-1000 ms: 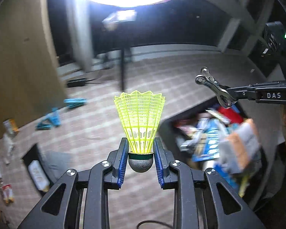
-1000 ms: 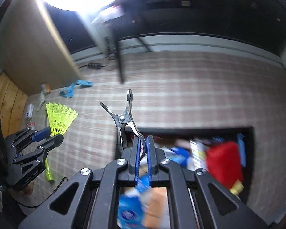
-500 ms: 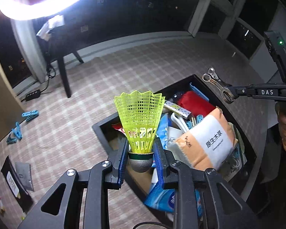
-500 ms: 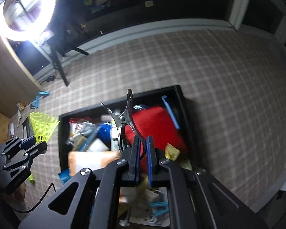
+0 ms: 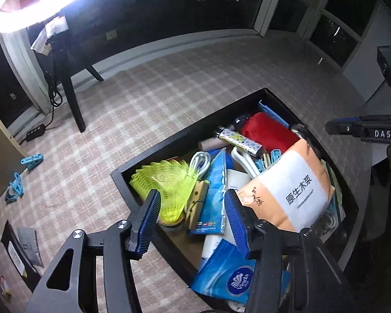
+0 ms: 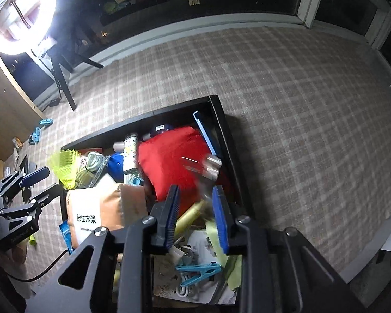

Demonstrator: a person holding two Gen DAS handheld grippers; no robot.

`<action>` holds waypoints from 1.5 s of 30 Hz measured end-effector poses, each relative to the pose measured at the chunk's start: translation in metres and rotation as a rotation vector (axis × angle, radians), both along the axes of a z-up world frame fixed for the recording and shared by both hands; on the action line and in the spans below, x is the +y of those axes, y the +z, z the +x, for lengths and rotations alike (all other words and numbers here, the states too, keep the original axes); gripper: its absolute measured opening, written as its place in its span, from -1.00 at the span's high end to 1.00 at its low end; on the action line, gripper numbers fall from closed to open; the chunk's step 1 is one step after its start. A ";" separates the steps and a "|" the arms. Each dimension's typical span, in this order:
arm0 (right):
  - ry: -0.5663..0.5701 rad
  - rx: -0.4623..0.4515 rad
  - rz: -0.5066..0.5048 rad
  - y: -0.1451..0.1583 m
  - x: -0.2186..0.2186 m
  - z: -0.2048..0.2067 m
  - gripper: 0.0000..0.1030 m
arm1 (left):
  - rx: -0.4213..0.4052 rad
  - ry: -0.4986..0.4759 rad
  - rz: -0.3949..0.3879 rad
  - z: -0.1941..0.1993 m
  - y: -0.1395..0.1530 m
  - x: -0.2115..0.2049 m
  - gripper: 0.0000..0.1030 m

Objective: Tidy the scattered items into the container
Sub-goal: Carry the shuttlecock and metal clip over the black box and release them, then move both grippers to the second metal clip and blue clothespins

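The black container [image 5: 169,144] lies below both grippers, packed with items. My left gripper [image 5: 193,216] hangs over its near left corner with its jaws opening. The yellow shuttlecock [image 5: 166,187] has left the pads and lies blurred in that corner, cork toward me. My right gripper [image 6: 195,215] is over the box's right side, jaws opening too. The metal clip [image 6: 208,169] is a blur just beyond its pads, above the red bag [image 6: 174,156], touching neither pad. The right wrist view also shows the left gripper [image 6: 36,185] beside the shuttlecock [image 6: 62,164].
In the box lie an orange and white pack [image 5: 292,190], blue tissue packs [image 5: 226,274], a white cable and pegs. Blue clothes pegs [image 5: 31,160] lie on the checked floor at left, near the ring light's stand [image 5: 73,104]. A small black tray [image 5: 18,250] sits at far left.
Both grippers swung over the box and their jaws spread. The shuttlecock dropped from the left pads into the box, and the metal clip slipped out of the right pads.
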State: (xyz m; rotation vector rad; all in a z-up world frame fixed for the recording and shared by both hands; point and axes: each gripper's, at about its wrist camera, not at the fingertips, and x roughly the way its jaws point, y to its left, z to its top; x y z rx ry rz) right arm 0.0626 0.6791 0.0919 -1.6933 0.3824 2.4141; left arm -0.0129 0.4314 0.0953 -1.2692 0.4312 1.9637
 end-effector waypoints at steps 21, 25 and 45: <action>0.170 0.047 -0.031 0.025 -0.082 -0.022 0.50 | 0.064 0.244 -0.013 -0.014 0.023 -0.112 0.08; 0.234 0.060 -0.030 0.034 -0.111 -0.029 0.50 | 0.065 0.329 -0.016 -0.019 0.025 -0.156 0.08; 0.602 0.048 -0.022 0.025 -0.322 -0.078 0.38 | 0.051 0.724 -0.105 -0.055 0.011 -0.391 0.08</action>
